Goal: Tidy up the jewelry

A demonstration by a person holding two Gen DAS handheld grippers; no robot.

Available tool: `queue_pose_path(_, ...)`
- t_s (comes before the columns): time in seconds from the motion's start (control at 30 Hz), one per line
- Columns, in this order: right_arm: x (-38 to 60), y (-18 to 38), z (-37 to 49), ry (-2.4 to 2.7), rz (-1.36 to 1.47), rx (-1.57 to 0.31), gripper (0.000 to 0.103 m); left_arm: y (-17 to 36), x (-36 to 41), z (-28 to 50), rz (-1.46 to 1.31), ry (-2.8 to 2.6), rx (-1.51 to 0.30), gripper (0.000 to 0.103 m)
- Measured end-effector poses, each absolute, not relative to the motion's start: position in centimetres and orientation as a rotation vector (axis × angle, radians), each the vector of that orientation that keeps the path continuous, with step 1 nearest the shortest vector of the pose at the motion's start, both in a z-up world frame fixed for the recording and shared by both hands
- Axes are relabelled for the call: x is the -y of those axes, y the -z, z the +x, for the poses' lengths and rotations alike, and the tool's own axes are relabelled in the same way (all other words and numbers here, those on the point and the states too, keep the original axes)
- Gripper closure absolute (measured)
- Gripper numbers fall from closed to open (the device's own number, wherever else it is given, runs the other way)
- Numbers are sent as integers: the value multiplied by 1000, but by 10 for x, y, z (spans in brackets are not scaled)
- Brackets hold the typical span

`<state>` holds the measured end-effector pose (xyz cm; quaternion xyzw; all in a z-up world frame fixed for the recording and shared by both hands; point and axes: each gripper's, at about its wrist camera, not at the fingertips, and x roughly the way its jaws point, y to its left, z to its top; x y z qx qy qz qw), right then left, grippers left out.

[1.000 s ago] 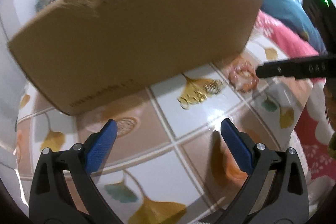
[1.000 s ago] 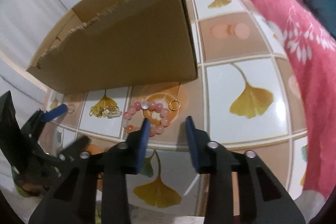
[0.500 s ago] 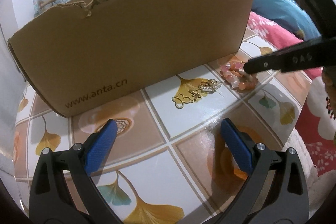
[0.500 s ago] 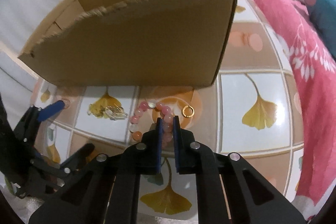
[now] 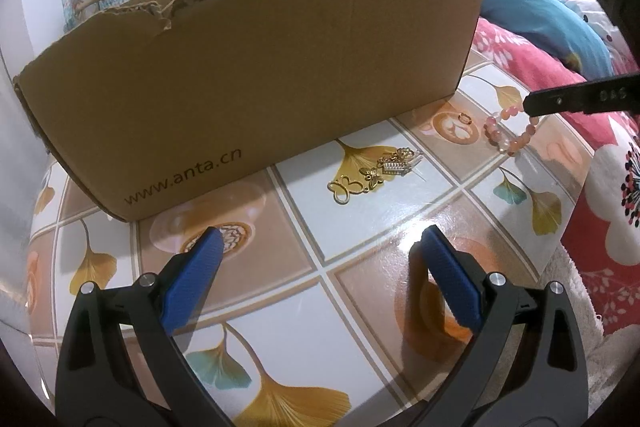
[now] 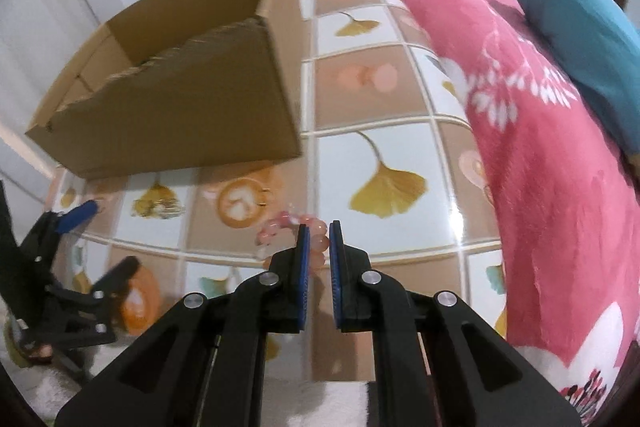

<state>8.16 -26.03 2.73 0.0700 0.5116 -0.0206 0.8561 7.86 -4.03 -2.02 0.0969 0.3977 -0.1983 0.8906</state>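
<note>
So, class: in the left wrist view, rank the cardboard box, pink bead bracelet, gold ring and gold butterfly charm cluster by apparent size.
1. cardboard box
2. gold butterfly charm cluster
3. pink bead bracelet, nearly alike
4. gold ring

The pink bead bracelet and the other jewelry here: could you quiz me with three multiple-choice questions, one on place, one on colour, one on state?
1. Where does the small gold ring lie?
A. inside the cardboard box
B. on the tablecloth near the box's corner
C. on the red blanket

2. What colour are the gripper pads?
A. blue
B. green
C. white

3. What is the right gripper doing?
A. standing wide open
B. shut on the pink bead bracelet
C. shut on the butterfly charms

Answers: 1 B, it rests on the tablecloth just before the cardboard box. 2 A, all pads show blue. 3 B, beads sit between its pads and the bracelet hangs from the gripper.
</note>
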Motion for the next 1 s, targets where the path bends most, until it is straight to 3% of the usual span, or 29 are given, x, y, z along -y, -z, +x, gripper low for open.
queue_pose_path(0.13, 272, -13, 85, 55, 182, -1092, 91, 19, 39, 78, 193, 397, -824, 7)
queue_pose_path(0.23, 276, -16, 83, 53, 193, -1070, 72, 20, 39, 77, 193, 397, -827, 7)
queue_pose_path(0.4, 254, -36, 77, -78, 150, -955, 72, 18, 35, 78, 193, 410, -838, 7)
queue_pose_path(0.43, 245, -35, 79, -135, 154, -954, 73, 18, 35, 78, 192, 409, -835, 7)
queue_pose_path(0.53, 214, -21, 91, -251, 132, -982, 90, 15, 34, 75, 210, 400, -809, 7)
queue_pose_path(0.73, 169, -9, 114, -351, 44, -971, 96, 9, 37, 67, 258, 414, -746, 9)
queue_pose_path(1.0, 150, -1, 118, -402, -32, -1004, 97, 5, 25, 71, 174, 470, -748, 41)
